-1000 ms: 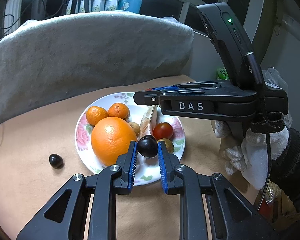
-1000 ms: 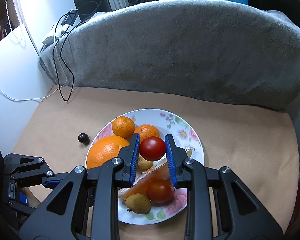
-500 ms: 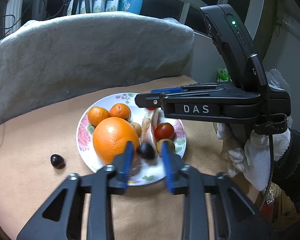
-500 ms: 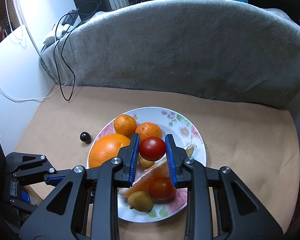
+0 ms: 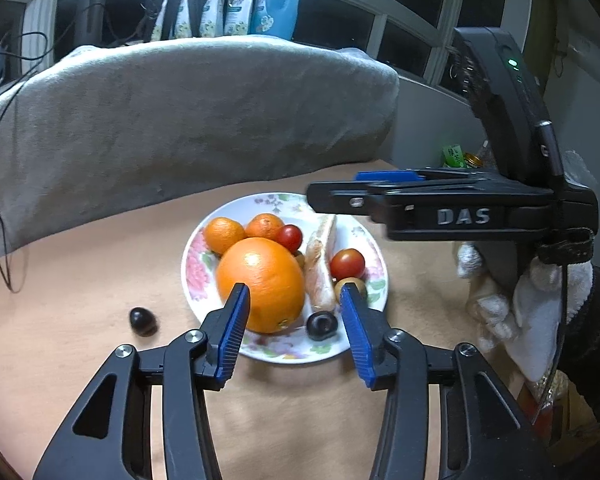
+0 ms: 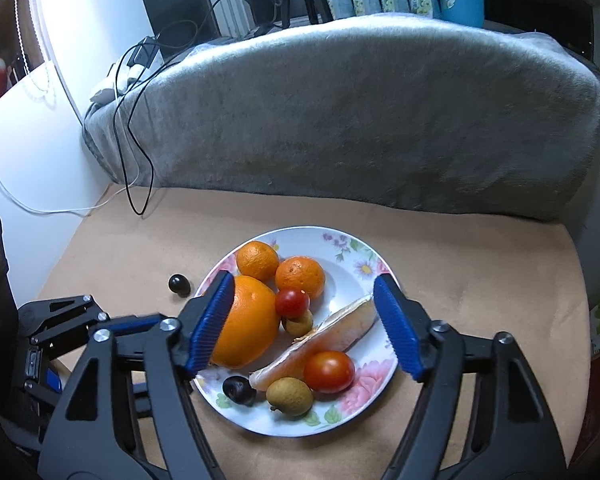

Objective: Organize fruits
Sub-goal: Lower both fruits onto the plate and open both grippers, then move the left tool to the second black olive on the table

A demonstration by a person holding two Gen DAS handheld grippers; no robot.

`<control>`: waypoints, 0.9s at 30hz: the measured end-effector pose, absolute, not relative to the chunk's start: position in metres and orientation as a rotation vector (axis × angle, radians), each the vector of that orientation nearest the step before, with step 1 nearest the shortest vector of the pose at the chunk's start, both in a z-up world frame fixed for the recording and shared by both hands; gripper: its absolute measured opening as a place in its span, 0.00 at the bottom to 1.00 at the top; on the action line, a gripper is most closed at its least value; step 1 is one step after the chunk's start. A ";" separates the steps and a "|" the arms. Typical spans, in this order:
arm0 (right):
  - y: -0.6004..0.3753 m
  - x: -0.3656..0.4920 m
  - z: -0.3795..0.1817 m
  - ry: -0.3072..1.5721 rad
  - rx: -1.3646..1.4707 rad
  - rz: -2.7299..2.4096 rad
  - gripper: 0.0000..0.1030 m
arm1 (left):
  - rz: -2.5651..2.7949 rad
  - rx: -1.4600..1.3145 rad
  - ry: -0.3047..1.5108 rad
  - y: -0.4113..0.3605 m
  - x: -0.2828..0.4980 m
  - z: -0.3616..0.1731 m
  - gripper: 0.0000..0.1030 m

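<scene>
Left of the plate (image 5: pixel 332 354), one dark grape (image 5: pixel 143 321) lay alone, nearest our left claw (image 5: pixel 296 332); both claws had just opened, empty, right claw (image 6: pixel 306 330) wider.

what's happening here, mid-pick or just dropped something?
Just dropped. A person holds a hand-held gripper in each hand over the floral plate. The left hand-held gripper has just been opening, nothing between its pads; a dark grape lies on the plate. The right hand-held gripper has just been opening too, a cherry tomato lying below. One more grape sits off the plate.
</scene>
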State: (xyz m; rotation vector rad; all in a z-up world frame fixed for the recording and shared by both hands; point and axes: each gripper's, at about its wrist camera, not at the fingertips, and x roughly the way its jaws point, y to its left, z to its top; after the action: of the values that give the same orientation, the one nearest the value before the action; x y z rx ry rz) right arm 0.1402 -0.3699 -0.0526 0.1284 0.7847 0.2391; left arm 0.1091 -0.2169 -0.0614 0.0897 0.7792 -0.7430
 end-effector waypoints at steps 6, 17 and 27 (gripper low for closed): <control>-0.375 0.127 -0.047 0.766 0.127 0.214 0.85 | -0.684 0.093 0.783 -0.189 0.116 -0.064 0.44; -0.380 0.089 -0.044 0.740 0.100 0.164 0.91 | -0.542 0.072 0.823 -0.133 0.147 -0.083 0.44; -0.391 0.066 -0.042 0.727 0.135 0.133 0.91 | -0.552 0.052 0.879 -0.135 0.174 -0.106 0.34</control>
State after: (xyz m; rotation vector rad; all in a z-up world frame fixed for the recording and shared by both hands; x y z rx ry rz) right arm 0.0662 -0.3909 -0.0420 0.1351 0.7268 0.1326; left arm 0.1737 -0.1354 -0.1055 0.0520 0.8788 -0.5522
